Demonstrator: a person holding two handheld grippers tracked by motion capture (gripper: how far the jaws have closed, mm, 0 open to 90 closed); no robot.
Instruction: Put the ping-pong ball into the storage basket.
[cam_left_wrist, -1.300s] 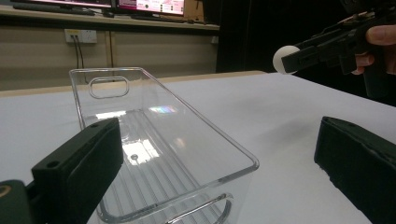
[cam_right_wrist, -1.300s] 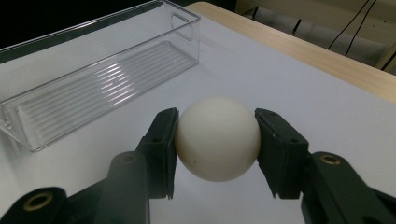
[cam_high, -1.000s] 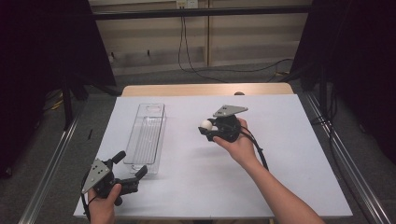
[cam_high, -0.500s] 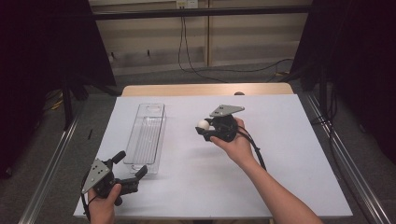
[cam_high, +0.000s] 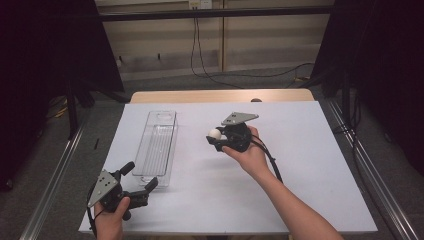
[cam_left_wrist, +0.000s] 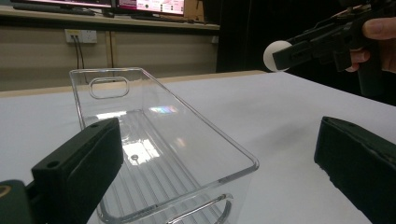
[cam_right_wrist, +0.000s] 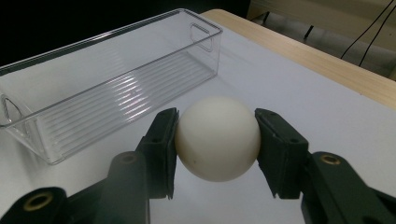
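Right gripper (cam_right_wrist: 217, 154) pinches my ball (cam_right_wrist: 217, 138) above the worktop (cam_high: 300, 165), well short of the bin (cam_high: 159, 142) (smooth and round), so I reckon any slackening drops it.

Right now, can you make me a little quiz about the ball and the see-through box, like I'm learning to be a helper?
1. True or false: the right gripper is holding the white ball between its jaws.
2. What is inside the clear box? A) a ball B) nothing C) a cup
3. Fill in: the left gripper has its jaws ____, near one end of the clear box.

Key:
1. True. The pads press on both sides of the white ball, above the table.
2. B. Its ribbed floor is bare.
3. Open, with nothing between them.
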